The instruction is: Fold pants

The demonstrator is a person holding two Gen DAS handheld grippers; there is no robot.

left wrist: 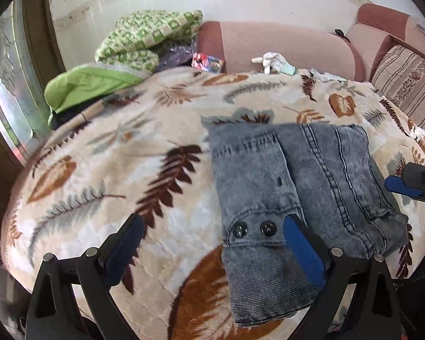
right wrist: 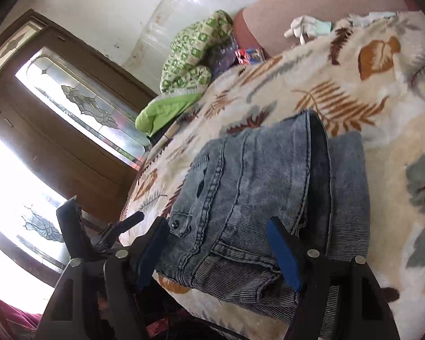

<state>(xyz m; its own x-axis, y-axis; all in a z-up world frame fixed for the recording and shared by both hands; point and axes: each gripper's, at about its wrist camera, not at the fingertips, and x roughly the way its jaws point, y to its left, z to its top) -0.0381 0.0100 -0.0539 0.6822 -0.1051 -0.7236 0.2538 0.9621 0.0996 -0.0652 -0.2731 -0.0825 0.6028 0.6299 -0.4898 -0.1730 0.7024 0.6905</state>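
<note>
1. Pants [left wrist: 294, 175]: grey-blue denim, lying as a compact folded stack on the leaf-print blanket [left wrist: 127, 170] of the bed, at the near edge and toward its right side; the waistband end with two dark buttons [left wrist: 252, 229] hangs a little over that edge.
2. Progress, as a judgement: the folding looks nearly or wholly done. Several layers lie one on another and the legs are no longer spread out. What may remain is squaring the uneven edges.
3. Left claw [left wrist: 212, 243] stands wide apart with nothing gripped; its right pad sits over the waistband, though whether it touches the cloth I cannot tell.
4. Right claw [right wrist: 218, 243] is also spread wide and clamps nothing; the near end of the stack lies between its fingers, the pads not pressing on it.
5. Left wrist view alone shows the top of the stack, the striped cushion [left wrist: 408, 85] and the other claw at the right edge.
6. Right wrist view alone shows the stacked layers edge-on and the wooden door [right wrist: 70, 130] with patterned glass.
</note>
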